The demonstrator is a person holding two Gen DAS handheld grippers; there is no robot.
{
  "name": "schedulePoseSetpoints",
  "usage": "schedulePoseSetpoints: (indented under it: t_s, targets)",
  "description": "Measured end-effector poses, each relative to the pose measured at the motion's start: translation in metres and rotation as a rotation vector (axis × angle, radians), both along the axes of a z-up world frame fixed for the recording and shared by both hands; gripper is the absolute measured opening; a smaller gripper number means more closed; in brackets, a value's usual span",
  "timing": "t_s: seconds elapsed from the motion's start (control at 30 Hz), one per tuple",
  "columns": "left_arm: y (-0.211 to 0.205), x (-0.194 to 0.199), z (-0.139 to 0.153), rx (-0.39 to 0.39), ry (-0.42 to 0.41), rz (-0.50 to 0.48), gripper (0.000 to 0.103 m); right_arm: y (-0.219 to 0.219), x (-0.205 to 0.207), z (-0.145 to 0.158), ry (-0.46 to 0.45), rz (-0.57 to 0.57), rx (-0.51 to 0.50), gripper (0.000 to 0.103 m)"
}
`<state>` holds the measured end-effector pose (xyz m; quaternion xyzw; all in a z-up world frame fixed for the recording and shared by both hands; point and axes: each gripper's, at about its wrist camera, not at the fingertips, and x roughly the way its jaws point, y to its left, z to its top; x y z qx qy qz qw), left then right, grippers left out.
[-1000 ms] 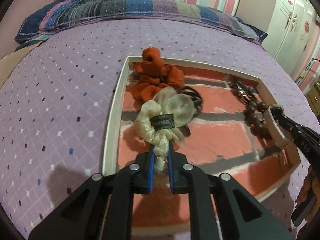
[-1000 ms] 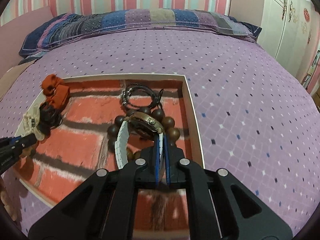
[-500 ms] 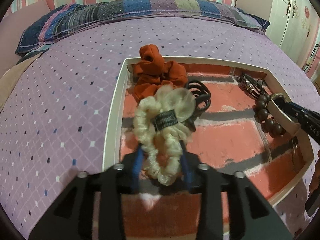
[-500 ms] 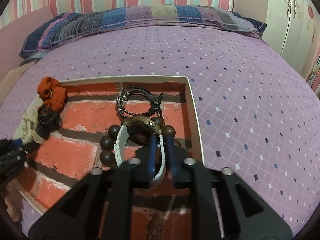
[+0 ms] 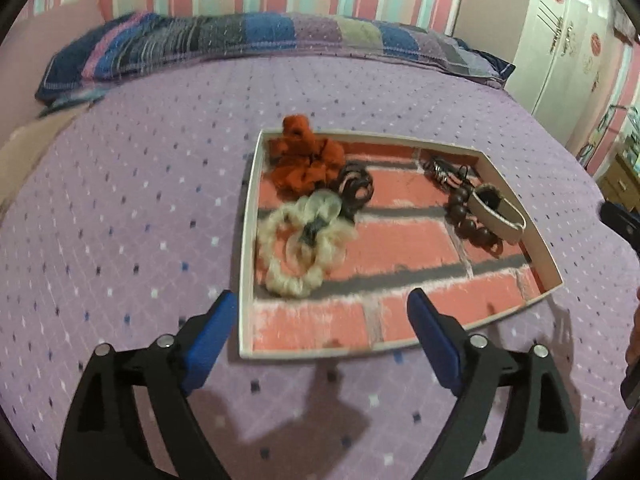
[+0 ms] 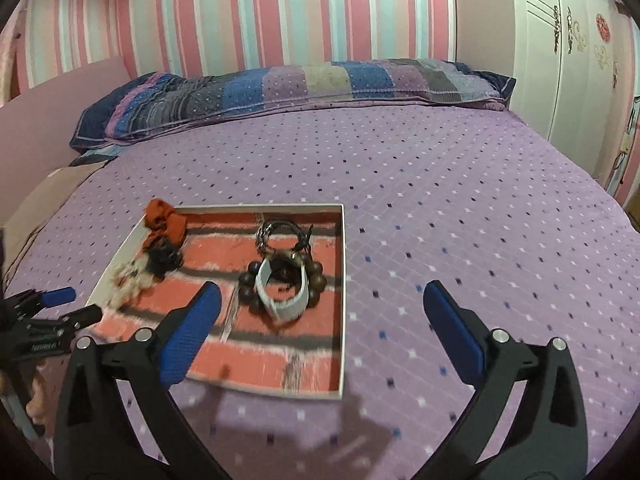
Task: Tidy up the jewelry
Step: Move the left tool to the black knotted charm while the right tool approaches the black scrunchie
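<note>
A shallow white tray [image 5: 247, 248] with a brick-pattern floor lies on the purple bed; it also shows in the right wrist view [image 6: 341, 280]. Inside lie a cream scrunchie [image 5: 298, 248], an orange scrunchie [image 5: 304, 160], a black hair tie [image 5: 356, 186], a wooden bead bracelet [image 5: 466, 220], a white-strapped watch [image 5: 500, 214] resting on the beads, and a dark cord bracelet [image 5: 442, 170]. My left gripper [image 5: 322, 338] is open and empty, pulled back over the tray's near edge. My right gripper [image 6: 322, 332] is open and empty, near the tray's front right corner.
A patchwork pillow [image 6: 280, 88] lies across the head of the bed. A white wardrobe [image 6: 576, 48] stands at the right. The purple dotted bedspread [image 6: 460, 200] spreads around the tray. The left gripper also shows in the right wrist view [image 6: 60, 306].
Both grippers opened and let go: the left released the cream scrunchie, the right released the watch onto the beads. Both have pulled back and up from the tray.
</note>
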<state>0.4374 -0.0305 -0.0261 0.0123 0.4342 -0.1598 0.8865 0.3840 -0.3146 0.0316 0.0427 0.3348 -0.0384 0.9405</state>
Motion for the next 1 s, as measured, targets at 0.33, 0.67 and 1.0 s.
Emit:
schedulePoseSetpoints:
  t_s: [0.33,0.67,1.0]
  targets:
    - [0.033,-0.071,0.023,0.007,-0.097,0.063,0.089,-0.005,-0.091,0.002,-0.043,-0.032,-0.042,0.098]
    - [0.055,-0.157,0.036,-0.038,-0.170,0.125,0.091,-0.007,-0.158,-0.010,-0.054,-0.063,-0.055,0.098]
    - [0.038,-0.228,0.028,-0.023,-0.183,0.122,0.091,-0.005,-0.213,-0.028,-0.023,-0.061,-0.032,0.098]
